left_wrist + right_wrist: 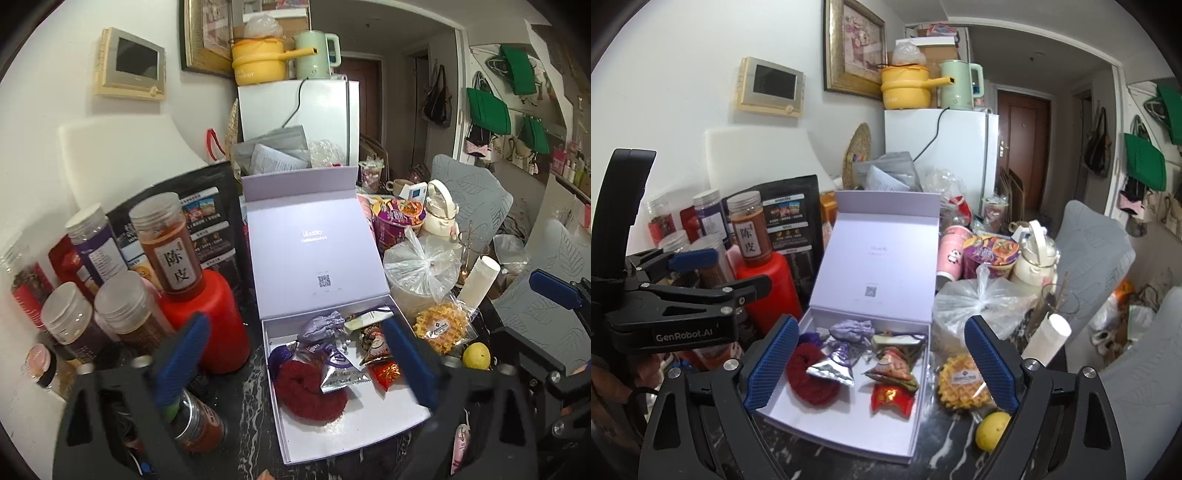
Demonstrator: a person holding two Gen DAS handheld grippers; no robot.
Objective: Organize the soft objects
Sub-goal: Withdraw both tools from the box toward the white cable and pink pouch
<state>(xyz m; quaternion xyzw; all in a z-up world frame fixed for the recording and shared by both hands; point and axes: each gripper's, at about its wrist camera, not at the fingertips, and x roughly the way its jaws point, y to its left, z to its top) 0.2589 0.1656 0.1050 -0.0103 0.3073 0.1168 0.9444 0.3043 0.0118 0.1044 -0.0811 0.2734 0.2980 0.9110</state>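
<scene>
An open lavender gift box (369,432) (849,439) lies on the dark marble table, lid upright. Inside lie a red fluffy scrunchie (306,391) (809,380), a purple satin pouch (321,328) (851,328), a silver snack packet (338,380) (833,373), a patterned triangular packet (892,367) and a red foil packet (386,371) (890,398). My left gripper (295,362) is open and empty above the box's near end. My right gripper (879,369) is open and empty over the box. The left gripper also shows at the left of the right wrist view (713,273).
Jars and a red bottle (207,321) (770,288) crowd the left. A wrapped waffle (439,328) (962,382), a lemon (476,356) (991,430), a bagged container (421,273) (971,310), a paper roll (478,282) and noodle cups (991,256) stand right of the box.
</scene>
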